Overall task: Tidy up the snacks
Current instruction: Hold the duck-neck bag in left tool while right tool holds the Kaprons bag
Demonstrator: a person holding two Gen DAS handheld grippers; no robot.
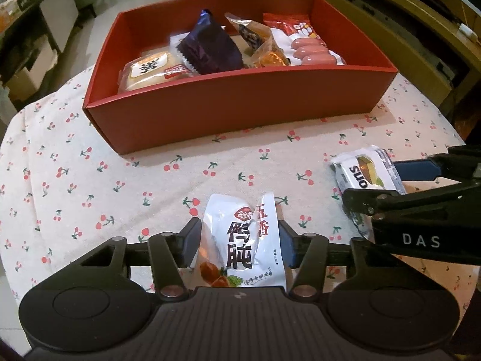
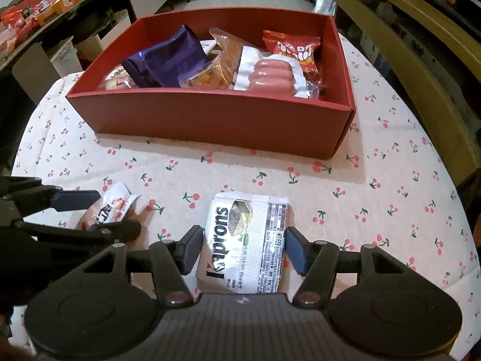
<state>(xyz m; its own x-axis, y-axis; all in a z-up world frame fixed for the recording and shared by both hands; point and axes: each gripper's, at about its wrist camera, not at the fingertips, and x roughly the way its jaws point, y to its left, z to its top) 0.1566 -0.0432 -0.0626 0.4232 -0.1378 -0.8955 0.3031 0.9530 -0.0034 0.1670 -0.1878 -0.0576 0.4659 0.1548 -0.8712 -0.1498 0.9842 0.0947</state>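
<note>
Tablecloth (image 1: 90, 186) with a cherry print covers the round table and carries a red box (image 1: 228, 111) toward its far edge. Left gripper (image 1: 240, 240) pinches a white duck-gizzard packet (image 1: 240, 240) near the tablecloth's near edge; both pads touch the packet's sides. Right gripper (image 2: 245, 243) straddles a silver wafer packet (image 2: 246, 240), also near the near edge. In the right wrist view its left pad touches the packet, while the right pad sits just beside it; whether that pad makes contact cannot be told.

Left wrist view shows a bun packet (image 1: 150, 70) at the box's near-left corner, mostly hidden by the front wall in the right wrist view. Both views show a purple pouch (image 1: 207, 48), an orange-brown cake packet (image 1: 258, 45), a sausage pack (image 1: 309, 49) and a red snack bag (image 1: 288, 24) inside the box.

Right wrist view alone shows a dark counter (image 2: 45, 30) with assorted goods at upper left. Each view shows the other gripper at its side edge
</note>
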